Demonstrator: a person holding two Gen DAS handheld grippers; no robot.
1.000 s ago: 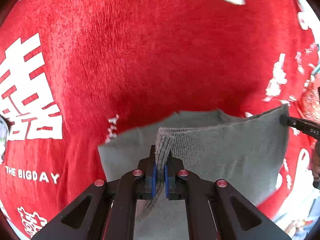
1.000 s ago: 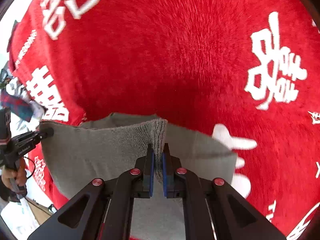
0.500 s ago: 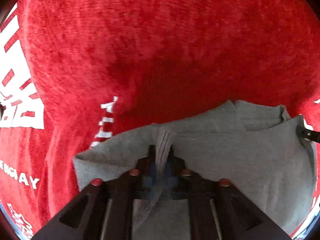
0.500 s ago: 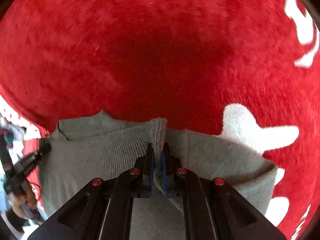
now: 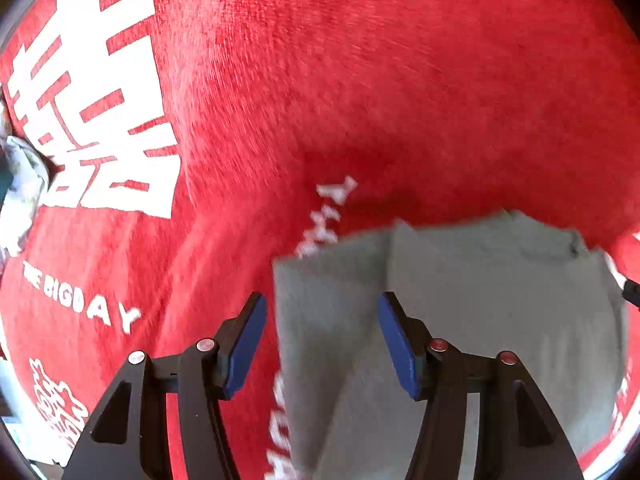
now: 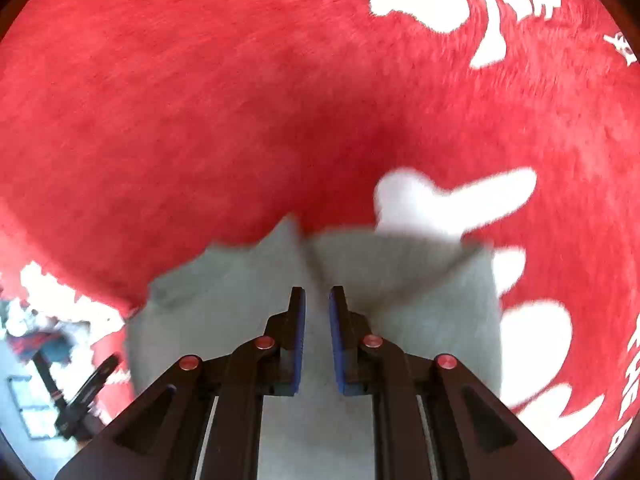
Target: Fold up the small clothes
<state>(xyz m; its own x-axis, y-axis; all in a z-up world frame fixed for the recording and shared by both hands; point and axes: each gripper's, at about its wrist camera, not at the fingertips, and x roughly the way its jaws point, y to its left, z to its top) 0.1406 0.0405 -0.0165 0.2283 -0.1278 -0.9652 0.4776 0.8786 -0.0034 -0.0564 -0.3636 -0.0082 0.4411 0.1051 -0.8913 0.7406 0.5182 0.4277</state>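
Observation:
A small grey knit garment [image 5: 480, 312] lies folded on the red cloth, low and right in the left wrist view. My left gripper [image 5: 320, 304] is open wide above its left corner, with nothing between the blue pads. In the right wrist view the garment [image 6: 224, 300] lies below centre. My right gripper [image 6: 317, 296] stands a little open just above its far edge, and the cloth lies loose under the pads. The near part of the garment is hidden behind both grippers' bodies.
A red plush cloth [image 5: 320, 80] with white characters and the words "THE BIGDAY" [image 5: 80, 300] covers the surface. The other gripper's tip [image 5: 632, 292] shows at the right edge. At lower left of the right wrist view the floor and my left gripper's frame [image 6: 80, 392] show.
Both grippers held a raised fold of the grey garment, carried it forward and down, then let it go. The left jaws opened wide, the right only slightly. The garment now lies flat.

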